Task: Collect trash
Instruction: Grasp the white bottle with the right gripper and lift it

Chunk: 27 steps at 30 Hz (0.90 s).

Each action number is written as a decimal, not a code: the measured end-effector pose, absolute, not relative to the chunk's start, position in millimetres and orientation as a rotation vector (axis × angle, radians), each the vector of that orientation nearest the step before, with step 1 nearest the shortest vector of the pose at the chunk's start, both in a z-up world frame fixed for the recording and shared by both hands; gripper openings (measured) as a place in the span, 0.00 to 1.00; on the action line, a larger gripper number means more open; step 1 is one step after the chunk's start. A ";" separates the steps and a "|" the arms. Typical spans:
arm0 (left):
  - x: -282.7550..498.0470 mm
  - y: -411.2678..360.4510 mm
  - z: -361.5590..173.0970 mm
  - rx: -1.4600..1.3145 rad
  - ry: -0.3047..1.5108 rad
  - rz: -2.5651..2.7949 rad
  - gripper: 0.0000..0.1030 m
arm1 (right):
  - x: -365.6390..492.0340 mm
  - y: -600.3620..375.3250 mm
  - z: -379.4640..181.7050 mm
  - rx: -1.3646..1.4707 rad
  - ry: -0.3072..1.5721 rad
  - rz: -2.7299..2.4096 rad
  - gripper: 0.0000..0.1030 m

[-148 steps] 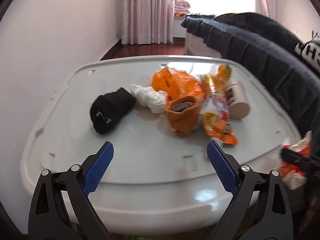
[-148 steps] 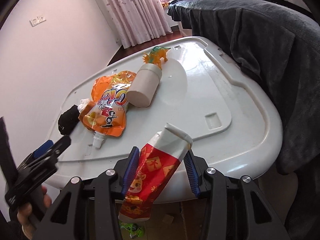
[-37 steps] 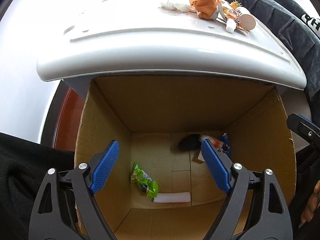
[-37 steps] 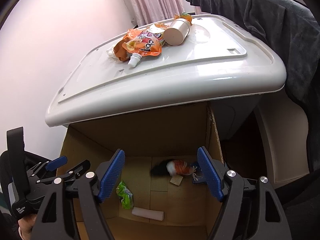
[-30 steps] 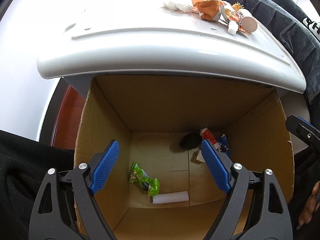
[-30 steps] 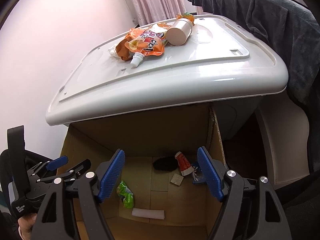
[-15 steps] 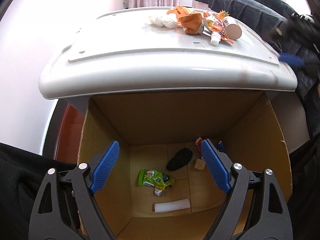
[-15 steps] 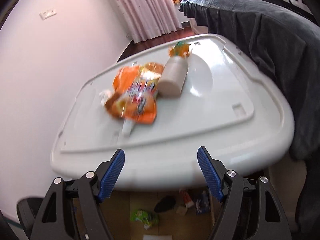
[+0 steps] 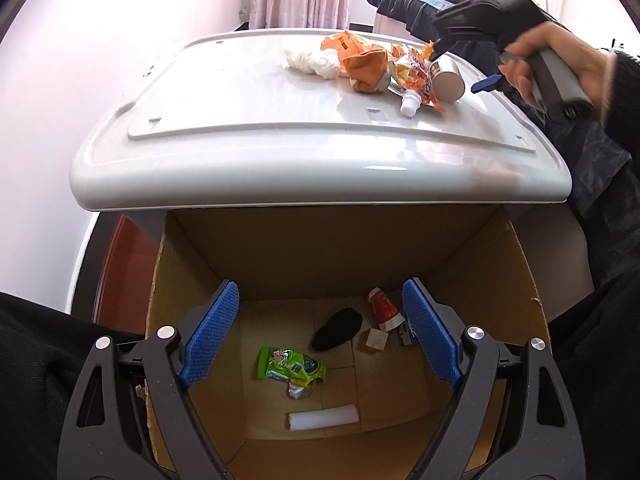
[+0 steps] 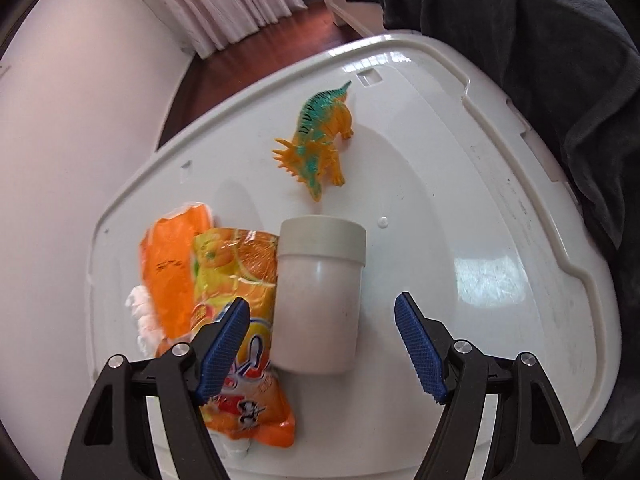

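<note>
The left gripper (image 9: 320,336) is held with its jaws wide apart and nothing between them, above a cardboard box (image 9: 516,280) that is set under the front edge of a white lid (image 9: 248,92). On the box floor, from left to right, are seen a green snack wrapper (image 9: 292,368), a white foam strip (image 9: 323,416) nearer the camera, a black cloth item (image 9: 338,328), a small tan block (image 9: 376,339) and a red-and-white tube (image 9: 385,309), which lies against the far right corner. On the lid, in the same view, a white crumpled tissue (image 9: 314,62) is seen at the left of the pile, with an orange bag (image 9: 366,66) touching it, then an orange drink pouch (image 9: 416,80) and a white jar (image 9: 449,80) lying on its side.

The right gripper (image 10: 322,346) is held spread wide over the lid and is closed on nothing; the white jar (image 10: 320,296) lies between its blue pads, apart from both. The orange drink pouch (image 10: 236,280) is pressed against the jar's left side, partly under the left pad, and the orange bag (image 10: 168,256) and a bit of tissue (image 10: 140,320) are seen further left. An orange and teal toy dinosaur (image 10: 320,140) is stood upright just beyond the jar's capped end. A dark blanket (image 10: 540,60) is draped along the lid's right edge
</note>
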State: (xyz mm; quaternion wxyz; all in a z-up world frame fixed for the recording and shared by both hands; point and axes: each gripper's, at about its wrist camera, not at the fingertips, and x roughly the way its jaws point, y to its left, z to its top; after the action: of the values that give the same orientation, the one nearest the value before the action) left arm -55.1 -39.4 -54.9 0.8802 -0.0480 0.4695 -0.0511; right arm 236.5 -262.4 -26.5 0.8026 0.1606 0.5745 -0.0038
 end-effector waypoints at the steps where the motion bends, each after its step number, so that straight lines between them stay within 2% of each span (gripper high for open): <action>1: -54.3 -39.3 -55.9 -0.103 0.987 -0.110 0.80 | 239.3 -261.8 -27.2 0.336 1.239 -0.019 0.71; 5: -53.0 -33.8 -59.4 -0.136 1.014 -0.110 0.80 | 256.5 -255.6 -33.6 0.277 1.285 -0.060 0.71; 7: -53.6 -29.9 -58.2 -0.155 1.010 -0.104 0.80 | 262.5 -253.7 -39.7 0.269 1.307 -0.082 0.68; 12: -54.6 -25.3 -56.4 -0.183 1.002 -0.100 0.80 | 271.3 -245.9 -45.3 0.210 1.320 -0.131 0.53; 15: -54.5 -25.8 -55.8 -0.187 1.001 -0.106 0.80 | 270.4 -231.0 -47.8 0.062 1.296 -0.165 0.46; 21: -54.9 -27.0 -55.8 -0.177 0.998 -0.100 0.80 | 246.6 -232.2 -44.4 0.010 1.207 -0.160 0.45; 27: -56.6 -25.8 -59.3 -0.170 0.997 -0.082 0.80 | 205.1 -256.3 -36.0 0.104 1.165 -0.037 0.45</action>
State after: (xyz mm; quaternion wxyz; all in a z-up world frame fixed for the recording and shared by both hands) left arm -56.6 -25.8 -59.3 0.8740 -0.0814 0.4774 -0.0392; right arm 205.1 -256.3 -36.0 0.8336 0.0491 0.5499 -0.0177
